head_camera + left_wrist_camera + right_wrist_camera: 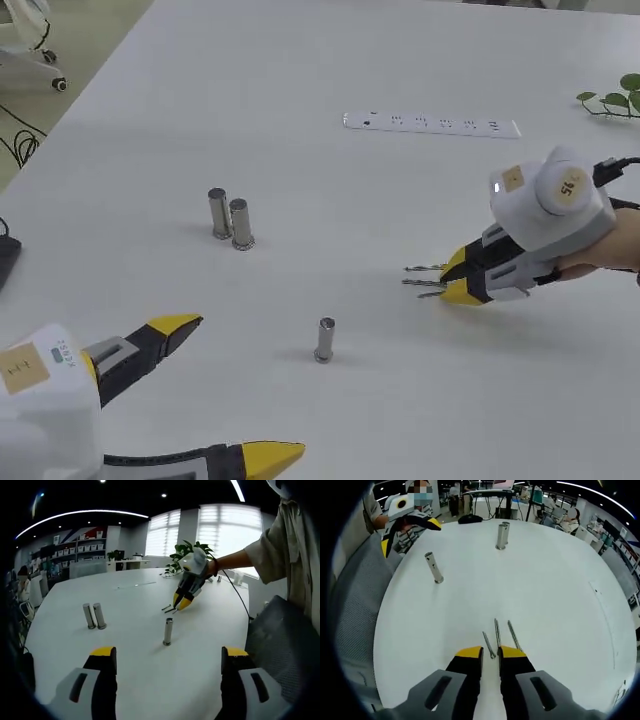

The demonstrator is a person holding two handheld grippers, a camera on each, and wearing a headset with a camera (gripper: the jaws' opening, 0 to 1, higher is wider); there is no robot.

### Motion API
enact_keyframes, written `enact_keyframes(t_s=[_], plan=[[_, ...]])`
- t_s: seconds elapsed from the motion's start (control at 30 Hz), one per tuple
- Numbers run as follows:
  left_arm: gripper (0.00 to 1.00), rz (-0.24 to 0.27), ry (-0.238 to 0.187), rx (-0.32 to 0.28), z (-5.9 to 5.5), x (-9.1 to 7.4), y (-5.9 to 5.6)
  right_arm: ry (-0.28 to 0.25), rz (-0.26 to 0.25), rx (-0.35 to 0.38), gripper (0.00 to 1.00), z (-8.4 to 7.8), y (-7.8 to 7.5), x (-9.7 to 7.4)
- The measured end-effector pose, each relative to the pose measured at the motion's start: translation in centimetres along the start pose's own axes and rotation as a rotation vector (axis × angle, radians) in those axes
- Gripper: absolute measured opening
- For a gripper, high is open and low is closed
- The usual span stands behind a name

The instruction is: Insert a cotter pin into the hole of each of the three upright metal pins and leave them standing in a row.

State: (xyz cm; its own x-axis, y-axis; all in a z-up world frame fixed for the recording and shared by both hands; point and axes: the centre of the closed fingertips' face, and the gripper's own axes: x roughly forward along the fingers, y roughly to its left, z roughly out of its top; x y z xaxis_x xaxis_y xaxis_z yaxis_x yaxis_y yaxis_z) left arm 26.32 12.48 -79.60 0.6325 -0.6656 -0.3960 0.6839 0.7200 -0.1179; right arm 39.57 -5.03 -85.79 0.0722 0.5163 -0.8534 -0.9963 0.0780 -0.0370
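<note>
Between the closed fingers of the right gripper point(491, 653), three cotter pins point(497, 632) are held and fan out forward over the white surface point(300, 100). Ahead of those fingers and off to their left, a lone metal pin point(434, 567) stands upright. Farther ahead, a pair of metal pins point(502, 535) stands close side by side. The left gripper point(240, 390) has its fingers spread wide, gripping nothing, with the lone metal pin straight ahead between them.

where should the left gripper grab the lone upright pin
Take the lone pin at mid-shaft, coming in level from the left gripper side, with fingers either side. It stands upright on a wider foot, apart from the other two pins, and a mid grip likely leaves its top free.
</note>
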Motion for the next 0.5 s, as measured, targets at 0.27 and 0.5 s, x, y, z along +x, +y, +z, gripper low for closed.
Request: enact_keyframes(t_s=[0.27,0.5], plan=[[0.85,0.012,-0.001,-0.009,0.06,-0.25,0.18,0.024,0.013,-0.052,0.13,-0.28,0.07,0.21],[0.84,0.016,-0.002,-0.016,0.09,-0.33,0.12,0.054,0.020,-0.112,0.11,-0.37,0.00,0.28]])
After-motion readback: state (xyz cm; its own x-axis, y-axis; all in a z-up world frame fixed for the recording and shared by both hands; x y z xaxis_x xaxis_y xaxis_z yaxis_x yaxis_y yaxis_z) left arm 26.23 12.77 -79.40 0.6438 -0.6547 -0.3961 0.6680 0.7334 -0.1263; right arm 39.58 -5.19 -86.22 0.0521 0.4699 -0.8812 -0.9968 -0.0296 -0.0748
